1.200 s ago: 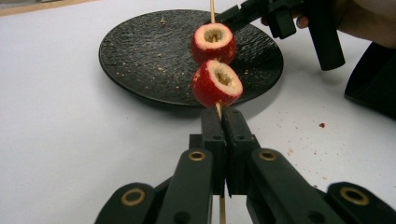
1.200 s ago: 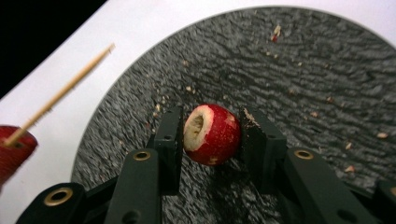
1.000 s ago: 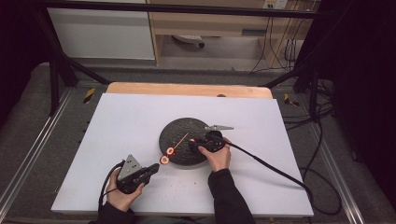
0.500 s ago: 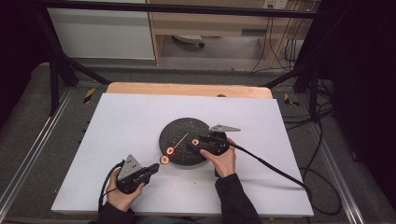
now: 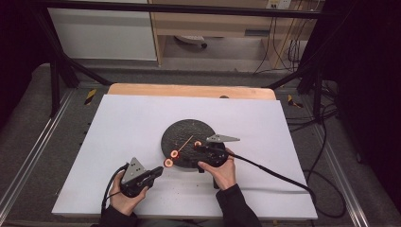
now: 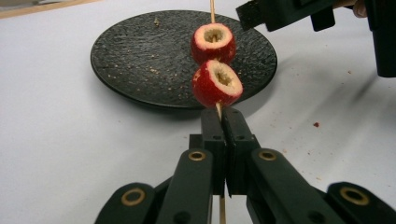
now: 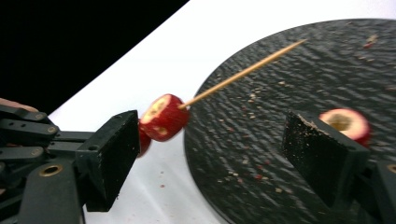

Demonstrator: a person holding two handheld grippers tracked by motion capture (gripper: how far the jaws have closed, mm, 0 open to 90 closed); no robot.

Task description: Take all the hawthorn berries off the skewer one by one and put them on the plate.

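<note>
Skewer (image 6: 219, 109) base hidden inside left tool (image 6: 223, 122) (jaws clamped).

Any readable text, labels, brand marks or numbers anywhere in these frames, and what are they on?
None can be read.
The black plate, the skewer, the hollowed red fruit pieces and the left gripper carry no lettering.
The yellow-black tags beside the table are too small to read.
</note>
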